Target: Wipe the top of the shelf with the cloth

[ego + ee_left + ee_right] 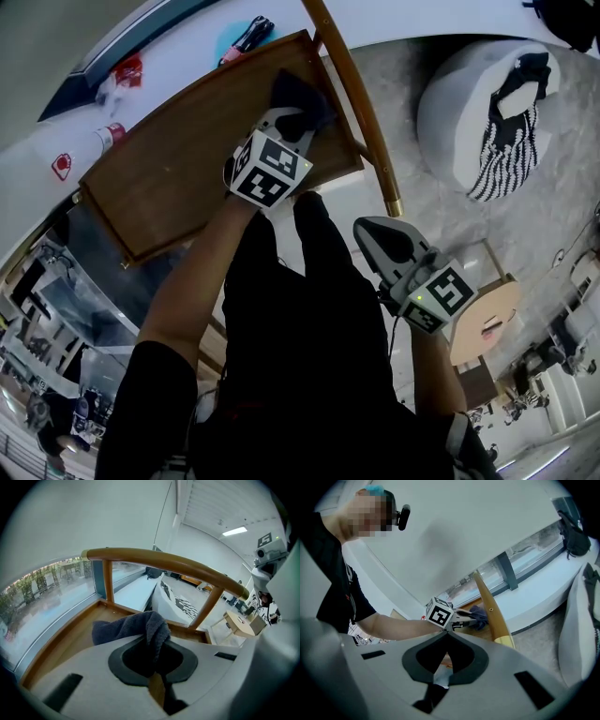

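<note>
The brown wooden shelf point(178, 169) is the biggest thing here. It has a flat top with a low edge all around. A long round wooden rail point(361, 112) runs along one side of it.

To the right, on the floor, sits a big white soft seat point(459, 103). A black and white stripy bag point(511, 141) lies on top of it.

The person wears a black shirt. The left arm point(187, 291) reaches out over the shelf.

The left gripper point(295, 114) is over the far corner of the shelf top, close to the rail. Its fingers point(89, 681) pinch the cloth point(131, 625). The cloth is dark blue and soft. One bit is squeezed between the fingers, and the rest hangs out in front, down on the wood.

The right gripper point(446, 633) is held off to the side, away from the shelf and above the floor. Its fingers point(501, 667) are pressed together at the tips, with nothing in them.

A small round wooden table point(487, 319) stands on the floor, just past the right gripper.
</note>
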A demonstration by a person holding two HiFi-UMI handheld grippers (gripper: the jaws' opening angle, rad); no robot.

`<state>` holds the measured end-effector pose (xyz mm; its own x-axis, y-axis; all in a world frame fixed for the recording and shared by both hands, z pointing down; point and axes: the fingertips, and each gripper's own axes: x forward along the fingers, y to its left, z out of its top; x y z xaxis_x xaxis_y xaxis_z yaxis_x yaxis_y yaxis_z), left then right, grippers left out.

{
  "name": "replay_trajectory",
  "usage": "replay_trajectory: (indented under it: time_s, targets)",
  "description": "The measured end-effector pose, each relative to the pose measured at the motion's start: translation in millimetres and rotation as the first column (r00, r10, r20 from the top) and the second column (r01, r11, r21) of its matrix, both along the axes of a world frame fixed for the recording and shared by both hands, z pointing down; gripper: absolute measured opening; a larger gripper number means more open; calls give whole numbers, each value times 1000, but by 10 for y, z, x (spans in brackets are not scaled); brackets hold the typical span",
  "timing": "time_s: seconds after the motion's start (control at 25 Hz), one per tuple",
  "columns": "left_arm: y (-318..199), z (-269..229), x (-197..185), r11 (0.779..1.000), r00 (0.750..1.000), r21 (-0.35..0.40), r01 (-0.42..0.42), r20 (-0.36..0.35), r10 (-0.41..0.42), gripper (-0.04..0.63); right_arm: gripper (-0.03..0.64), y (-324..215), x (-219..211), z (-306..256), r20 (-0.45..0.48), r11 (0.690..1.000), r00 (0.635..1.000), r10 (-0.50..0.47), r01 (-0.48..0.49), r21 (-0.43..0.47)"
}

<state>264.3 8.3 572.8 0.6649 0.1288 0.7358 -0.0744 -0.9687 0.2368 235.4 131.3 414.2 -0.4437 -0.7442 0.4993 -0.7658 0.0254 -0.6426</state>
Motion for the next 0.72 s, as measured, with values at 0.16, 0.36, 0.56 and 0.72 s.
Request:
replay_trajectory:
  time_s: [0.16,0.36,0.56,0.72]
  targets:
    - [-3,-162,-18,1000,999,3,13,-35,-13,41,3,-67,-32,-71,20,1000,1000,4,-4,22]
    - [-62,-538,-254,999,991,-2,54,-125,-53,41,3,-169,-200,-108,-7,997,998,-66,66,26]
    - [-297,-940,-884,991,976,47,125,-188,-114,41,3,-340,-560,-162,-14,988,988,-154,154,33]
    - [-512,-1090,-1691,964,955,75,254,-180,-238,41,3,-567,-1041,-228,-12,966,967,-255,256,43]
